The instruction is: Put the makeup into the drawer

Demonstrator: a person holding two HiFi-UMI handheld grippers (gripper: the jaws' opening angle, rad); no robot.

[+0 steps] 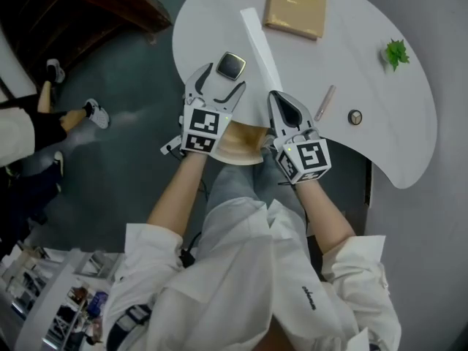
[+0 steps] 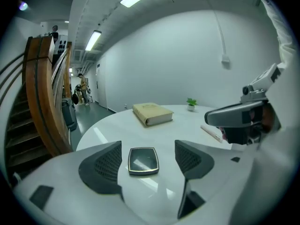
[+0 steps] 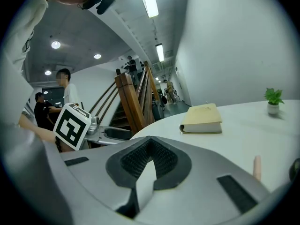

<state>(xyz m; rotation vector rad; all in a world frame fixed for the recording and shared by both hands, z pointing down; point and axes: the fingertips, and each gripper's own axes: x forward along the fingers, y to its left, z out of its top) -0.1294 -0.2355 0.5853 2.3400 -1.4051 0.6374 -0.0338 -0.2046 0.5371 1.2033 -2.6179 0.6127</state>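
Left gripper [image 2: 147, 162]: jaws wide apart, low over the table [image 1: 409, 123]. The compact [image 2: 143, 161] lies flat on the table between the two pads. There is a gap on each side and neither pad touches it. Its lid is closed, dark and glossy, with a pale metal rim. In the head view it sits at the jaw tips, near the table's near-left edge.

Right gripper [image 3: 150, 146]: jaws together, ribbed pads meeting, nothing between them. In the head view it hangs at the near edge of the table, beside the left gripper, the two apart.

Outward from the right gripper:
- Pink stick [image 1: 325, 102] lies on the table just beside it, on the right.
- Small round item [image 1: 355, 117] is a little further right, apart from the stick. Too small to tell what it is.

Far side of the table:
- Tan book [image 1: 296, 6], closed and lying flat.
- Small green plant [image 1: 395, 52] in a pot toward the right rim, well apart from the book.

Below the near table edge, between the two grippers, a tan panel [image 1: 238, 143] shows. I cannot tell what it is.

Beyond the table to the left is a wooden staircase [image 2: 42, 102].
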